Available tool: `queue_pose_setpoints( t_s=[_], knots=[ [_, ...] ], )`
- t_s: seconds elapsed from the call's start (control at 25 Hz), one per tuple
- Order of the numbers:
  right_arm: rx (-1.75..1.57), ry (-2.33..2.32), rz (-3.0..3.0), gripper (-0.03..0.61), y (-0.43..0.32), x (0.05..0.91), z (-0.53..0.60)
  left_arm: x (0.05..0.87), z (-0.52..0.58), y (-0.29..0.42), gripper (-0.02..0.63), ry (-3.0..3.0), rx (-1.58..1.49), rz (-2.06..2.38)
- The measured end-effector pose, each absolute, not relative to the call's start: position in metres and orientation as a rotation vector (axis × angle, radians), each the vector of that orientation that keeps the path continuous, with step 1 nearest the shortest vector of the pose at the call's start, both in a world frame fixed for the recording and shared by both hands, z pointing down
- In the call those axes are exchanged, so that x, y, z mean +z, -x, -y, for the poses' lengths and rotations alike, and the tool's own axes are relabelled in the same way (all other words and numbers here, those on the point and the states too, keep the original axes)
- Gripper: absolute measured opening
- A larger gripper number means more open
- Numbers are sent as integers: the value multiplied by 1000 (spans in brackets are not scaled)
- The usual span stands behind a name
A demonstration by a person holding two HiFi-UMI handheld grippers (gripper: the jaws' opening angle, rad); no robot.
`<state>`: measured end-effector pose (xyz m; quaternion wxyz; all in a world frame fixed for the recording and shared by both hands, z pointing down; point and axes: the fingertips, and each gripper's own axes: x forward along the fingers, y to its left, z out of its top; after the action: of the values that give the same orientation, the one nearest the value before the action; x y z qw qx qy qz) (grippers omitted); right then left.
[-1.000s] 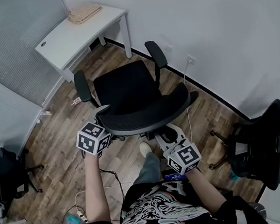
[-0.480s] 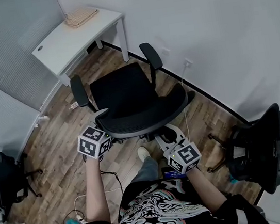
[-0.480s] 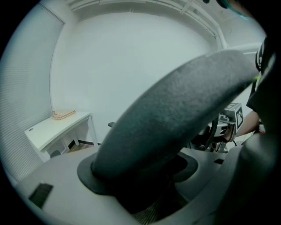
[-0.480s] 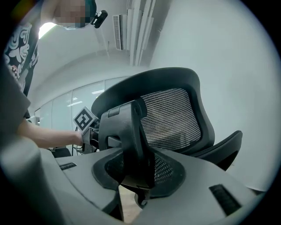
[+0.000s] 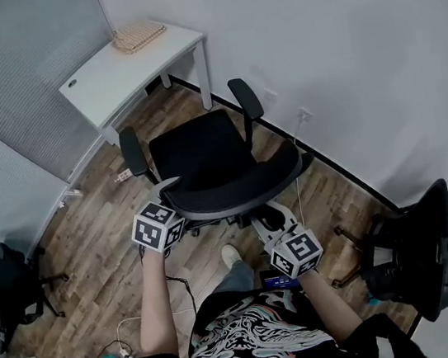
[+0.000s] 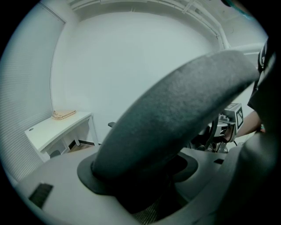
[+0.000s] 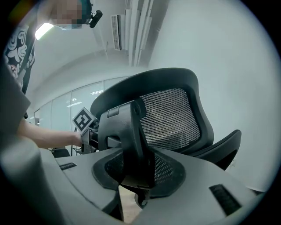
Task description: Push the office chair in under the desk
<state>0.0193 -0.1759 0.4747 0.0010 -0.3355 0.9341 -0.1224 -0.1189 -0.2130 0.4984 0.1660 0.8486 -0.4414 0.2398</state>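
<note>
A black office chair (image 5: pixel 199 148) stands on the wood floor, its seat facing the white desk (image 5: pixel 103 67) in the far corner. My left gripper (image 5: pixel 167 189) is shut on the left top edge of the backrest (image 6: pixel 175 110), which fills the gap between its jaws in the left gripper view (image 6: pixel 145 184). My right gripper (image 5: pixel 269 213) sits behind the chair, shut on the black support spine (image 7: pixel 127 140) of the mesh backrest (image 7: pixel 173 116), and the spine is pinched between its two jaws (image 7: pixel 136 176).
A second black chair (image 5: pixel 421 240) stands at the right by the wall. Another dark chair (image 5: pixel 13 276) is at the left edge. Cables and a power strip (image 5: pixel 127 338) lie on the floor near my feet. A woven tray (image 5: pixel 138 35) rests on the desk.
The chair and both grippers have edged a little toward the desk. Both grips look the same as before.
</note>
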Motion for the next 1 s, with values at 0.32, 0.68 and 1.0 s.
queue_pose_setpoints(
  t_s=[0.32, 0.68, 1.0],
  knots=[
    [-374, 1034, -2934, 106, -20, 473, 185, 498, 221, 119, 308, -2406, 677, 1259],
    [-389, 1040, -2932, 107, -20, 474, 201, 498, 234, 119, 308, -2399, 666, 1269],
    [-391, 1031, -2929, 107, -23, 474, 214, 498, 246, 117, 307, -2395, 654, 1275]
  ],
)
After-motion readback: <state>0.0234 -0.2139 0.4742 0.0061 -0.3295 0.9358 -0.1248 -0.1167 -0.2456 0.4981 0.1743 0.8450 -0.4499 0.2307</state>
